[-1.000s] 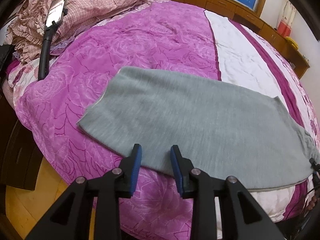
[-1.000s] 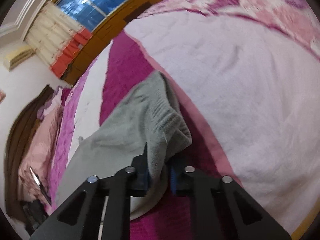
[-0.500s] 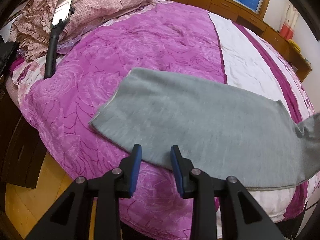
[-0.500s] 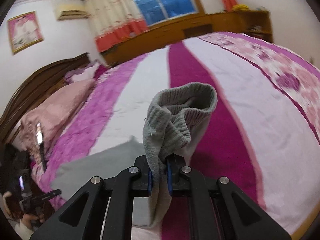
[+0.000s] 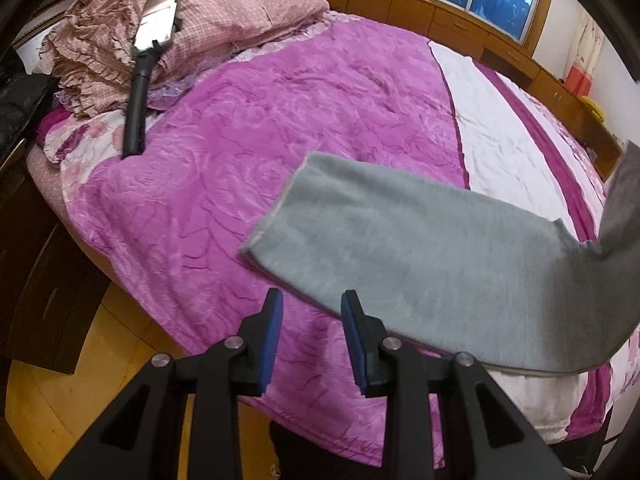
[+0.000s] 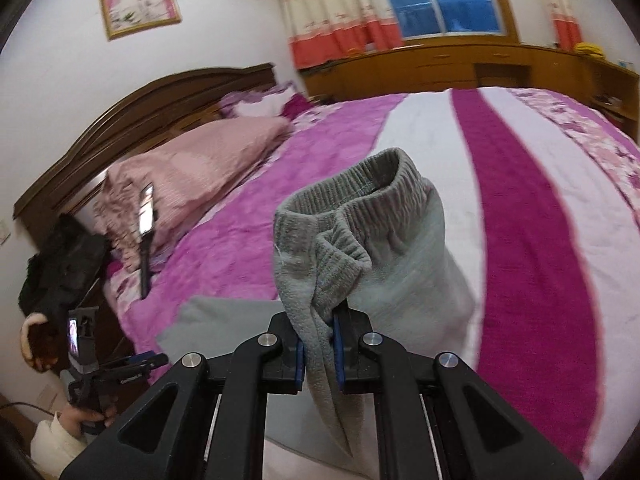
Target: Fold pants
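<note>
Grey pants (image 5: 420,252) lie folded lengthwise across the magenta bedspread (image 5: 280,120). Their leg end points left, near the bed's front edge. My left gripper (image 5: 311,338) is open and empty, just in front of the pants' near edge. My right gripper (image 6: 319,354) is shut on the ribbed waistband end of the pants (image 6: 360,248) and holds it lifted above the bed. That raised end shows at the right edge of the left wrist view (image 5: 622,208). The left gripper also shows at the lower left of the right wrist view (image 6: 132,362).
A phone on a black stick (image 5: 146,60) lies against pink pillows (image 5: 224,12) at the bed's head. A dark wooden headboard (image 6: 140,112) and wooden cabinets (image 6: 480,64) under the window ring the bed. Wooden floor (image 5: 52,392) lies below the bed's near edge.
My right gripper has lifted the waistband end off the bed and swung it up and toward the leg end. The left gripper stayed open and shifted left along the near edge.
</note>
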The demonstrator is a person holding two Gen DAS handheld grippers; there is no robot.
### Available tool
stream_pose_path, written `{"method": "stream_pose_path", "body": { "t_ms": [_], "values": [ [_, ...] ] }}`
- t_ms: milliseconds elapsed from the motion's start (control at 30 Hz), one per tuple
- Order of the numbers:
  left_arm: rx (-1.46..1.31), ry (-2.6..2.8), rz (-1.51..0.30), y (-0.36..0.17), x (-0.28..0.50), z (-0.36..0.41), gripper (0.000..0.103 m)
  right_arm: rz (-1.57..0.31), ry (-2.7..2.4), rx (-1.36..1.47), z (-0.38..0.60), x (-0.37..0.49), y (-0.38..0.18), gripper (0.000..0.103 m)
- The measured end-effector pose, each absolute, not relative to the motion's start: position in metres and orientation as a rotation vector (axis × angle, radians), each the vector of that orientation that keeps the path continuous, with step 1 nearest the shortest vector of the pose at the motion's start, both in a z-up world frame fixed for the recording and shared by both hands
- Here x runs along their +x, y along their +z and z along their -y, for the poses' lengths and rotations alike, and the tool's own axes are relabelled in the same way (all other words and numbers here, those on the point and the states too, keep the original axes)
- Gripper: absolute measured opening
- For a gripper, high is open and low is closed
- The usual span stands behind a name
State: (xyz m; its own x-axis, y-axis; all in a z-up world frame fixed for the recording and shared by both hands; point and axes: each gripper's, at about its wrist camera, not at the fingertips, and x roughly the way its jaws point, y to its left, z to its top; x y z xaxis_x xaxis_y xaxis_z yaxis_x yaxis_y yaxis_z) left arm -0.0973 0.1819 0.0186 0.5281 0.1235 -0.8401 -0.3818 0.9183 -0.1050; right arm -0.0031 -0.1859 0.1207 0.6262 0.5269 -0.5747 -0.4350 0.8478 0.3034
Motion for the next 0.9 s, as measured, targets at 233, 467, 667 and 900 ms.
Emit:
{"method": "stream_pose_path", "body": {
  "t_ms": [233, 467, 667, 900],
  "values": [
    [-0.316, 0.316, -0.932, 0.028, -0.112, -0.196, 0.031, -0.764, 0.678, 0.064, 0.102, 0.001, 0.106, 0.004],
    [-0.335, 0.299, -0.930, 0.021, -0.115, -0.201, 0.035, -0.885, 0.807, -0.004, 0.019, -0.002, 0.058, 0.004],
    [-0.346, 0.291, -0.947, 0.015, -0.116, -0.201, 0.035, -1.008, 0.842, -0.060, -0.016, -0.001, 0.006, 0.015],
    [-0.367, 0.293, -0.914, 0.022, -0.113, -0.198, 0.041, -1.026, 0.937, -0.060, -0.009, -0.020, 0.006, 0.048]
  ]
}}
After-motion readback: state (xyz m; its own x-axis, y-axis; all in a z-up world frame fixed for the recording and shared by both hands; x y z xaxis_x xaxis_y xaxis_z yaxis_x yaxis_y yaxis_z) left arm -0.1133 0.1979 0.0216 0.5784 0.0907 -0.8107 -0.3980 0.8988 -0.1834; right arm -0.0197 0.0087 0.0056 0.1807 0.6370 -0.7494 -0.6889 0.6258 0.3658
